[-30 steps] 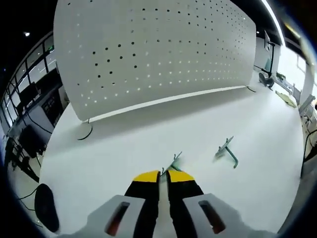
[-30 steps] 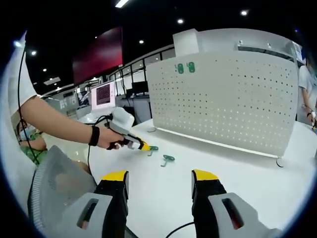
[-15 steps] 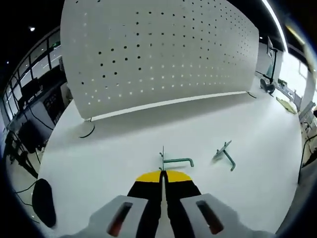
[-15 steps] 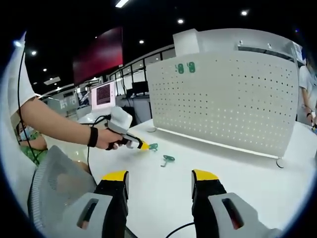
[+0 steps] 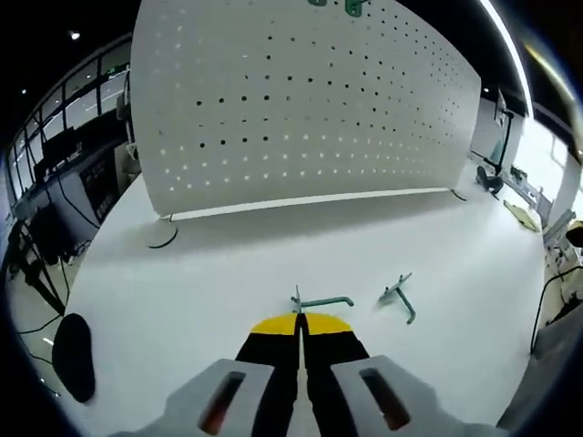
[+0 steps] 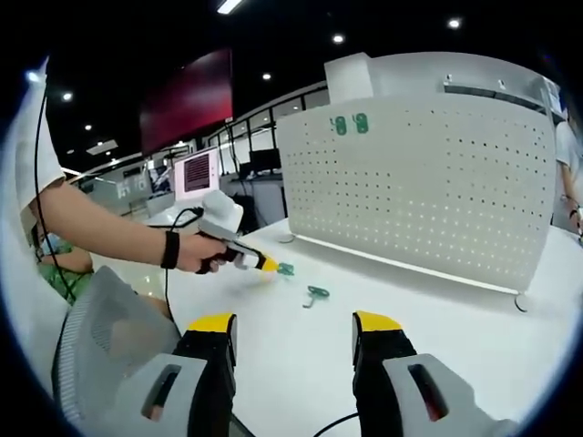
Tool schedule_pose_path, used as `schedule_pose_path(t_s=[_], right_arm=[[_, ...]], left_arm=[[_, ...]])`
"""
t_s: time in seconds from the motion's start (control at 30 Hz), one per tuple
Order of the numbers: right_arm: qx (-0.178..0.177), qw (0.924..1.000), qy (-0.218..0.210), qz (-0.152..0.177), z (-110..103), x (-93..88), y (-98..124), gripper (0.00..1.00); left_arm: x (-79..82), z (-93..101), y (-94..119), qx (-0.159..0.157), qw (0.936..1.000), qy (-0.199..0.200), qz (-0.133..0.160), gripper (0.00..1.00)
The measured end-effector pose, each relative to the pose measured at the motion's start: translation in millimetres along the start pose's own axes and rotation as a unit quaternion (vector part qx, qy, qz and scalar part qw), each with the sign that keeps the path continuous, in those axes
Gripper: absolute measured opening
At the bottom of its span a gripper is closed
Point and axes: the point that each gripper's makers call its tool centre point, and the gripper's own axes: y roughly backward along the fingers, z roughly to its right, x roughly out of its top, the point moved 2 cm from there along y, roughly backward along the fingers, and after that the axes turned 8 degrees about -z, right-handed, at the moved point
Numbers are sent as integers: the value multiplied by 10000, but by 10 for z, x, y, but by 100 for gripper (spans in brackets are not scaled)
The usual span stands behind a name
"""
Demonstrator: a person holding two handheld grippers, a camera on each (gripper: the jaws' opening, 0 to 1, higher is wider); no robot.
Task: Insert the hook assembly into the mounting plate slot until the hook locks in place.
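Green hook sits pinched at the yellow tips of the left gripper, whose jaws are pressed together on it above the white table, while a second hook lies loose just to its right, in front of the upright white pegboard. The right gripper view adds the person's hand on that left gripper, and the right gripper with its jaws spread wide and nothing between them. Two small green pieces near the pegboard's top edge are too small to identify, and the left gripper view cuts them off.
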Motion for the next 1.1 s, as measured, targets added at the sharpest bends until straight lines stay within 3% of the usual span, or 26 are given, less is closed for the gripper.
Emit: schedule_pose_path(t_s=[0.37, 0.67, 1.1], right_arm=[[16, 10000, 7, 21, -9, 3, -1, 51], [0, 10000, 1, 42, -11, 4, 7, 51], [89, 9999, 110, 47, -56, 37, -18, 50]], left_arm=[[18, 63, 65, -104, 9999, 46, 32, 1], [51, 126, 165, -224, 9990, 342, 156, 1], [129, 320, 348, -565, 9967, 472, 348, 1]])
